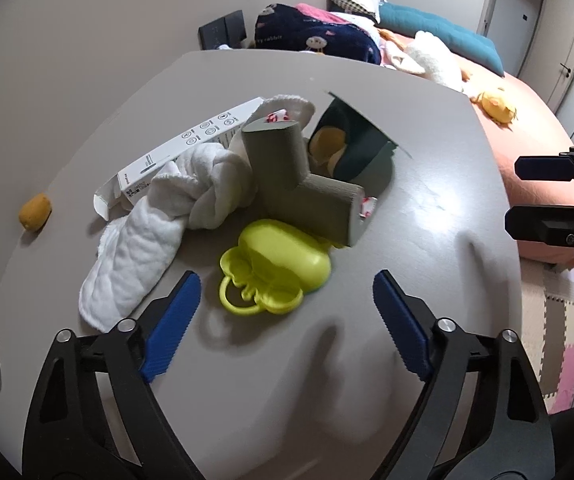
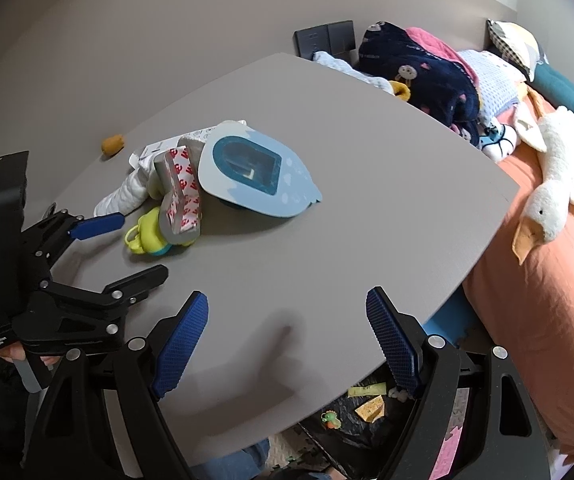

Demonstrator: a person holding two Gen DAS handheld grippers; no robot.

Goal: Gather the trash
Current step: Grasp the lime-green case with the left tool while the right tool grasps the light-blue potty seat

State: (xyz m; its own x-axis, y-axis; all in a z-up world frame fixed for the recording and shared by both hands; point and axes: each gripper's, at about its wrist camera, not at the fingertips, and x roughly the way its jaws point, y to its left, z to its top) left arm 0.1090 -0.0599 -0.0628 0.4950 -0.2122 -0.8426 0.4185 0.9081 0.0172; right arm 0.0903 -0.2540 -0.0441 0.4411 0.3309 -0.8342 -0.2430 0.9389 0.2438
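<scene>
Left tool (image 1: 287,316) jaws spread wide, empty; right tool (image 2: 287,332) likewise, alongside.

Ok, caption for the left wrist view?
Open left tongs hover over a yellow-green toy, white cloth and grey corner guard on the table.

Lighting is even, moderately bright, from overhead. A pale glare patch sits on the table (image 1: 427,204) in the left wrist view. Shadows are soft. Heavy fisheye bending curves the edges; corners are black. The yellow toy (image 1: 275,264) shows slight blur.
</scene>
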